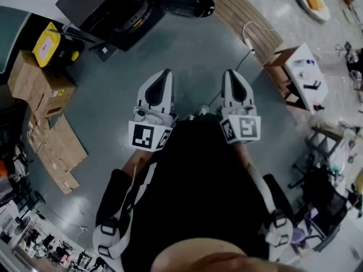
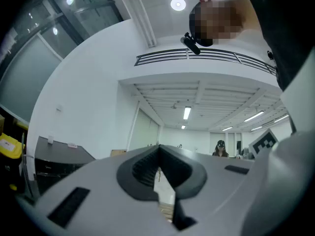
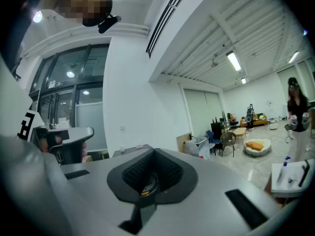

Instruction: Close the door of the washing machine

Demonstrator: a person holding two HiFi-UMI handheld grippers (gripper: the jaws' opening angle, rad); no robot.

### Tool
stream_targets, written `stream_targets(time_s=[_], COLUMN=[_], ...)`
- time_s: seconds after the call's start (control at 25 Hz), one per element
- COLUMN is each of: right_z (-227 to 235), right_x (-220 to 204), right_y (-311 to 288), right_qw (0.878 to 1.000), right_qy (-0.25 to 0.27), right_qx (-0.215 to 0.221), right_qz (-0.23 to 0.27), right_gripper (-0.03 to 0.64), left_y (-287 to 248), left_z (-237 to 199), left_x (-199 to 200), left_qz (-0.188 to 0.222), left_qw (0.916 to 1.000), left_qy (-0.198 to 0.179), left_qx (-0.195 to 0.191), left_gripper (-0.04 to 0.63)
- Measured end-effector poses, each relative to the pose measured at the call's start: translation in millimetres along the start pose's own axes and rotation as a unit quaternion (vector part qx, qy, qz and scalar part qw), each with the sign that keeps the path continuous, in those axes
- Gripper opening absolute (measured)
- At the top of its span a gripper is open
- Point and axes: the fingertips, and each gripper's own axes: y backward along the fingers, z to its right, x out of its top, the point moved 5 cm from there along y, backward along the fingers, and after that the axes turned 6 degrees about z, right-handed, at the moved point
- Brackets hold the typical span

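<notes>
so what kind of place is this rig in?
Probably a lab or workshop in a large open hall: cardboard boxes on a bare grey floor, a washing machine standing free with its door open, and a white work table with tools on it.

The person holds the left gripper (image 1: 165, 74) and the right gripper (image 1: 229, 74) side by side in front of the body, near each other but apart. Both point forward, about level and roughly parallel, and the left marker cube (image 1: 148, 136) and the right marker cube (image 1: 243, 129) sit at their rear ends, close to the torso. In each gripper view the jaws meet at the tips with nothing gripped between them. The left forearm (image 1: 116, 205) and the right forearm (image 1: 273, 208), in black sleeves, are bent back along the person's sides.
</notes>
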Motion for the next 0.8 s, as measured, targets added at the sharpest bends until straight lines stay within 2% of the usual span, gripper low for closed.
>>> stream_targets(time_s=[0.64,0.72,0.8], right_z=[-14.9,-17.4,-21.7], right_x=[1.3,-4.0,-6.4], right_y=[0.3,-4.4,-6.7], right_qw=[1.0,1.0,1.0], right_qy=[-0.006,-0.015,-0.011], right_qx=[0.01,0.014,0.014], right_qz=[0.024,0.016,0.009], right_gripper=[0.009,0.124,0.14], left_y=[7.7,8.8,10.8], left_z=[-7.0,-9.6,-12.6], left_x=[0.5,0.8,2.4], left_qz=[0.001,0.002,0.002], left_qw=[1.0,1.0,1.0], left_qy=[0.005,0.003,0.005], left_qx=[-0.002,-0.003,-0.002], left_gripper=[0.005,0.005,0.005])
